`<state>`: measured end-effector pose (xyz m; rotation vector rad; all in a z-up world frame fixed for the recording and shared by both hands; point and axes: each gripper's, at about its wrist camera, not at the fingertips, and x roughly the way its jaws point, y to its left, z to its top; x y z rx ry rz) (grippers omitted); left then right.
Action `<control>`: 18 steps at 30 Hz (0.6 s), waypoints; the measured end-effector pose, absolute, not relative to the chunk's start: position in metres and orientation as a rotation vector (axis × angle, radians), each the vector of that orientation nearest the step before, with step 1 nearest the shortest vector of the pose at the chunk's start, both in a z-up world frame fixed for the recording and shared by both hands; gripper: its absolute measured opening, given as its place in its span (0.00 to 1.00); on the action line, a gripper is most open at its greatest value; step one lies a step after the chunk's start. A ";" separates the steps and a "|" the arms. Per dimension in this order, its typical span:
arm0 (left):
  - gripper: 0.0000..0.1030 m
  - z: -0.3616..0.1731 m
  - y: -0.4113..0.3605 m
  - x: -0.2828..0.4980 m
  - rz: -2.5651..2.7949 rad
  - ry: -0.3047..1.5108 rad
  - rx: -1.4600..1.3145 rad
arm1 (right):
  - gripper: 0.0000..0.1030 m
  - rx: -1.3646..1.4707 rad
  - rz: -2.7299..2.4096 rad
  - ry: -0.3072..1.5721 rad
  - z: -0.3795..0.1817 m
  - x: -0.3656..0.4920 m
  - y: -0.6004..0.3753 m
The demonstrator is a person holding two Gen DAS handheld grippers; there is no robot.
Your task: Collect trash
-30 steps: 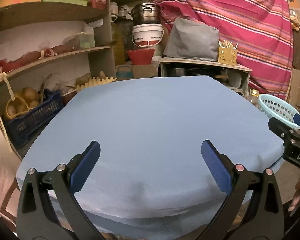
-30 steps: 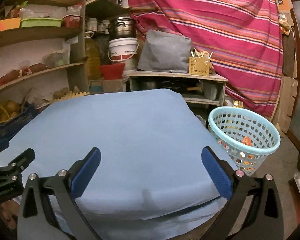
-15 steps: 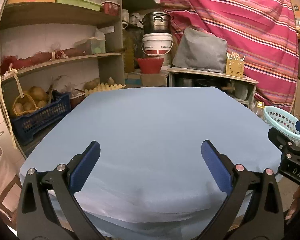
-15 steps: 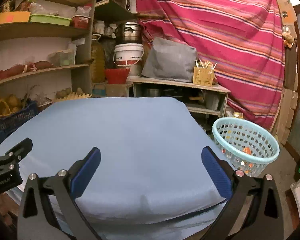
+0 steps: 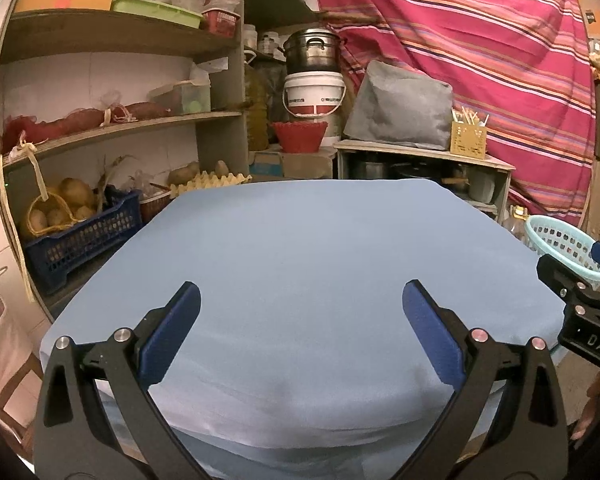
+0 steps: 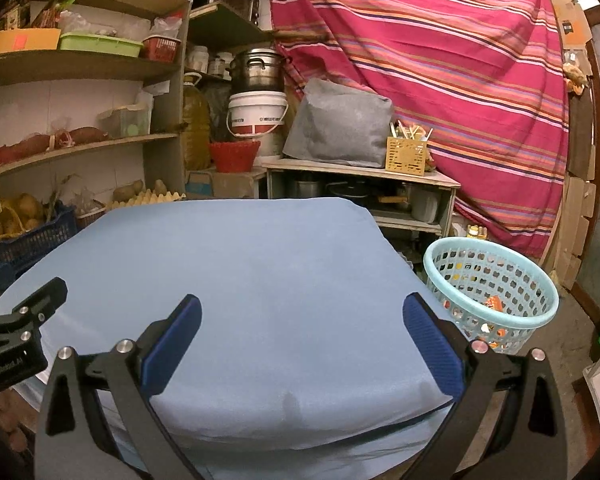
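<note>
A table under a light blue cloth (image 5: 300, 248) (image 6: 236, 272) fills both views, and I see no loose trash on it. My left gripper (image 5: 300, 340) hangs open over the table's near edge, nothing between its blue pads. My right gripper (image 6: 300, 340) is open too, over the near right part of the table. A pale turquoise mesh basket (image 6: 496, 284) stands on the floor to the right of the table with several small wrappers inside; its rim (image 5: 556, 236) shows at the right edge of the left wrist view.
Shelves (image 5: 112, 128) with boxes and trays line the left wall, with a blue crate (image 5: 80, 236) of potatoes below. Behind the table stand a white bucket (image 6: 258, 114), a red bowl (image 6: 234, 154) and a low cabinet (image 6: 360, 184). A striped pink cloth (image 6: 440, 60) covers the back wall.
Both grippers have pulled back and tilted up a little, so more of the shelves and back wall shows. Both stay open and hold nothing.
</note>
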<state>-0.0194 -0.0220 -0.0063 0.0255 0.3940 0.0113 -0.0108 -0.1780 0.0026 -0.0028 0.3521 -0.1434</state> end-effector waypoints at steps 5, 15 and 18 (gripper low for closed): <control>0.95 -0.006 -0.021 -0.019 0.016 0.391 0.027 | 0.95 0.014 -0.138 0.352 0.005 -0.011 -0.180; 0.95 -0.005 -0.021 -0.019 0.017 0.393 0.023 | 0.95 0.014 -0.139 0.351 0.005 -0.010 -0.180; 0.95 -0.005 -0.020 -0.018 0.017 0.394 0.023 | 0.95 0.013 -0.138 0.352 0.005 -0.010 -0.180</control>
